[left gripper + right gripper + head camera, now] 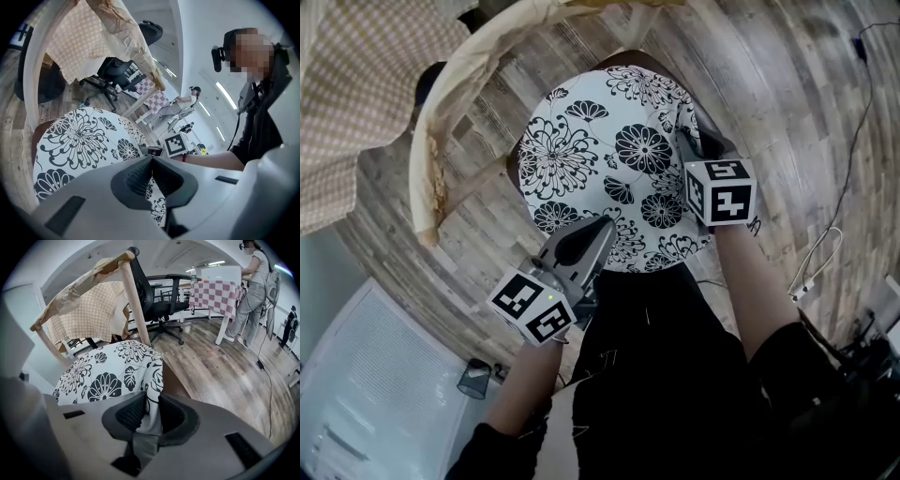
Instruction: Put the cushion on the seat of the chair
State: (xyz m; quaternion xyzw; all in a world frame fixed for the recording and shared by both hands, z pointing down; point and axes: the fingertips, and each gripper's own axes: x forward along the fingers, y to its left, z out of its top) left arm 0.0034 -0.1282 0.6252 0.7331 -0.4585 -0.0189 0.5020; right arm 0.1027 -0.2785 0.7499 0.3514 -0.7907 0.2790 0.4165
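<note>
the round white cushion with black flower print (609, 159) already lay flat on the dark brown seat (174, 380) of the pale wooden chair, so we judged the step in hand to be a clean let-go. the right claw (150, 400) stood narrow, with the cushion's rim between its pads and touching both. it needed to part wider before drawing back, or the fabric would likely drag off centre. the left claw (602, 228) sat over the near edge, its pads met at the tips, with nothing we could see pinched there. a light press from it might steady the cushion. only the head view showed the whole round covering the seat. only the right gripper view showed the rim between the pads and a sliver of seat beside it.
</note>
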